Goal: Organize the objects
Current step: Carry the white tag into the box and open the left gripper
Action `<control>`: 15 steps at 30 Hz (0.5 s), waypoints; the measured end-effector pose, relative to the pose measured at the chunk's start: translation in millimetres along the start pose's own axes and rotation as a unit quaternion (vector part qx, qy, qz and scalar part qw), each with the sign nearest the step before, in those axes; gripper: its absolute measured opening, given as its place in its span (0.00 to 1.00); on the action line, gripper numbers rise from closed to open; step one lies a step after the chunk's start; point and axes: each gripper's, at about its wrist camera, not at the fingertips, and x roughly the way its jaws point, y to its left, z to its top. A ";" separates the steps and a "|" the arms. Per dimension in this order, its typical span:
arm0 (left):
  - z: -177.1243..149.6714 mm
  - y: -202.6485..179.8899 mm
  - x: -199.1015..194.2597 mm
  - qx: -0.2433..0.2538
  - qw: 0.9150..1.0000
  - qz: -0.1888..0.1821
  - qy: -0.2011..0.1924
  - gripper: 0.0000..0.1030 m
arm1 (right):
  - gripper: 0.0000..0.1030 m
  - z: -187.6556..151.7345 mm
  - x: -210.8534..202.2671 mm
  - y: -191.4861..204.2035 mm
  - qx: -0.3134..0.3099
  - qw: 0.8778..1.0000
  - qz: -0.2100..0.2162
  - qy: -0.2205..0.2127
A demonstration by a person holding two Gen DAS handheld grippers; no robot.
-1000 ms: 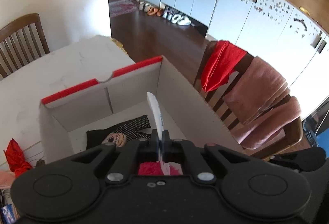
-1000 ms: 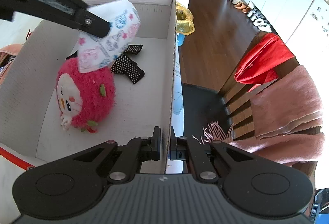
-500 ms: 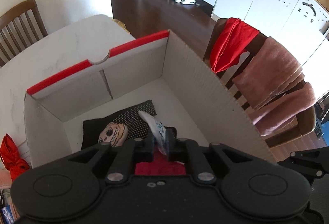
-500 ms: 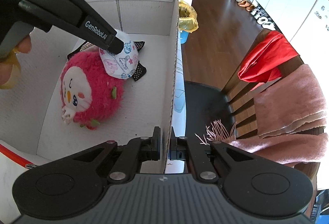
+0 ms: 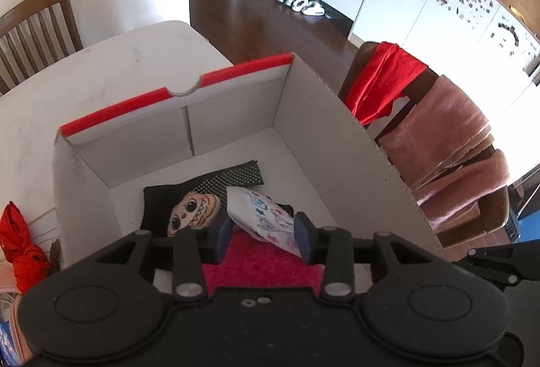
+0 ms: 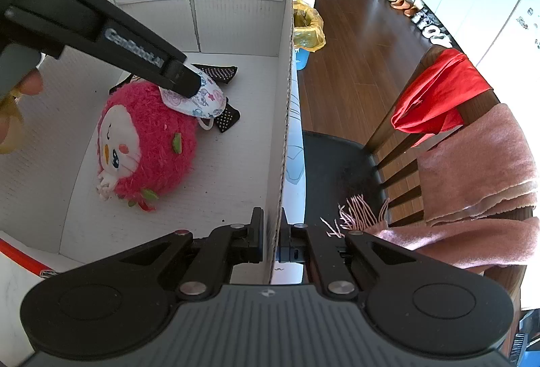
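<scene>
At the far left of the left wrist view a wooden chair [image 5: 37, 26] stands behind the white table [image 5: 101, 73], and a red cloth bundle [image 5: 20, 245] lies on the table just beside the box. The white cardboard box [image 5: 337, 144], open at the top with a red strip along its far rim, sits on that table. Inside it, a black dotted cloth [image 5: 233, 178] with a cartoon face lies flat on the floor of the box, and a pink plush toy [image 6: 148, 144] lies face up beside it. The printed face mask [image 5: 263, 218] rests on the plush toy and the cloth, its long axis running from near to far and its narrower end pointing toward the far wall of the box. The left gripper [image 5: 265, 233] reaches down into the box; its jaws have just been opening, and the mask lies between them, released. The right gripper [image 6: 270, 232] is clenched on the box's right wall. To the right, beyond the box, a chair [image 6: 398, 144] draped with a red cloth [image 6: 435, 97] and a pink towel [image 6: 482, 164] stands on dark wooden flooring, with white cabinets along the back.
</scene>
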 end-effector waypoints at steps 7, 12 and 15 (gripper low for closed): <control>-3.2 4.6 -22.5 -0.007 1.000 0.012 -0.027 0.47 | 0.05 -0.9 0.0 -0.6 -0.001 1.000 -0.001 0.000; -5.0 10.1 -43.6 -0.010 0.998 0.025 -0.049 0.50 | 0.05 -1.8 -0.4 -0.8 0.000 1.000 -0.004 0.001; -6.9 14.5 -54.2 -0.007 0.997 0.059 -0.055 0.51 | 0.05 -1.6 -0.8 -0.7 -0.001 1.000 -0.004 0.001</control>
